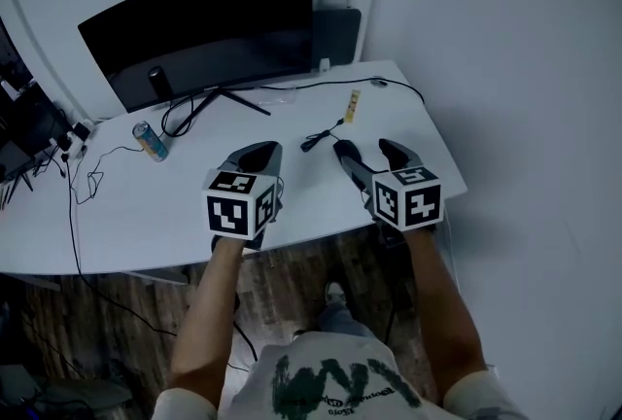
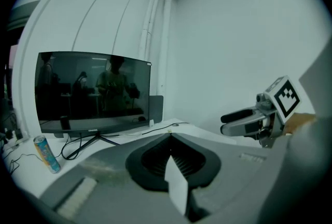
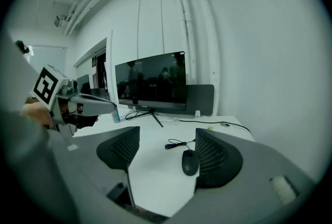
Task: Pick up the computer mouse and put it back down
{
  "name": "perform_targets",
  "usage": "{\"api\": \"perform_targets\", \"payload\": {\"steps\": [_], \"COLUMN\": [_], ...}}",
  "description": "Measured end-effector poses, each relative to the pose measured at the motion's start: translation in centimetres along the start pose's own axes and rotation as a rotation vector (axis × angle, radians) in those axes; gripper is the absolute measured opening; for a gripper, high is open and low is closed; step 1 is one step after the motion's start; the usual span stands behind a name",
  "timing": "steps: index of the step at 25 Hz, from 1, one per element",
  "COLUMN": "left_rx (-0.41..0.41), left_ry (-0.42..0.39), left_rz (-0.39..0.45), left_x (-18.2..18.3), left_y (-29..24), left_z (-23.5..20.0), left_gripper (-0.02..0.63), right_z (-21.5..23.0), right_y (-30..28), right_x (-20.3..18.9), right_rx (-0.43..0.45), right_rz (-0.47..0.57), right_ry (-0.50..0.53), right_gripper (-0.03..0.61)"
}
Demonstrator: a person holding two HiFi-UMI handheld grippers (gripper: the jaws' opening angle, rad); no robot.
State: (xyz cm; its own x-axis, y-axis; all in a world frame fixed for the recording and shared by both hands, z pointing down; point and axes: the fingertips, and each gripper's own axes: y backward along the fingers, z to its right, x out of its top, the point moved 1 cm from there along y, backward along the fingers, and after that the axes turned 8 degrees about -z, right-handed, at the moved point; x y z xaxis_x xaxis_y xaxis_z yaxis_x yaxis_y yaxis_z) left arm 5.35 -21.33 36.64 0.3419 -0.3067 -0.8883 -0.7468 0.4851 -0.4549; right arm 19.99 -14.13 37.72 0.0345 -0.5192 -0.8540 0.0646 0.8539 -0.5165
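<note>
On white desk [image 1: 136, 204], mouse [image 3: 190, 162] lies ungripped between wide-open jaws of right gripper [image 3: 167, 141]; left gripper [image 2: 170, 137] jaws together, empty; pick-up not begun, lift and put-down both left

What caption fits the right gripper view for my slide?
The right gripper, fingers apart, hovers near the black mouse on the white desk.

Your white tabletop [image 1: 146, 214] carries a dark monitor [image 1: 209, 29] on its stand at the back. A can [image 1: 151, 141] sits left of the stand, and thin cables [image 1: 92, 177] trail near the left edge. The black mouse [image 3: 190, 162] lies toward the right, its cord [image 1: 319, 136] bunched just behind it. A small yellow item [image 1: 352, 105] lies farther back.
</note>
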Motion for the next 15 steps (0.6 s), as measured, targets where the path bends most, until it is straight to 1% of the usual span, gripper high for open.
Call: {"api": "perform_targets", "payload": {"steps": [7, 15], "left_rx": [0.027, 0.050], "left_ry": [0.031, 0.059], "left_rz": [-0.026, -0.054], "left_x": [1.2, 1.0], "left_y": [-4.3, -6.8], "left_z": [-1.5, -3.0], "left_gripper": [0.002, 0.002], "right_z": [3.6, 5.4], "right_y": [-4.2, -8.0], "right_x": [1.2, 1.0], "right_rx": [0.027, 0.055], "right_rz": [-0.049, -0.104], "right_ry": [0.005, -0.018], "right_gripper": [0.345, 0.352]}}
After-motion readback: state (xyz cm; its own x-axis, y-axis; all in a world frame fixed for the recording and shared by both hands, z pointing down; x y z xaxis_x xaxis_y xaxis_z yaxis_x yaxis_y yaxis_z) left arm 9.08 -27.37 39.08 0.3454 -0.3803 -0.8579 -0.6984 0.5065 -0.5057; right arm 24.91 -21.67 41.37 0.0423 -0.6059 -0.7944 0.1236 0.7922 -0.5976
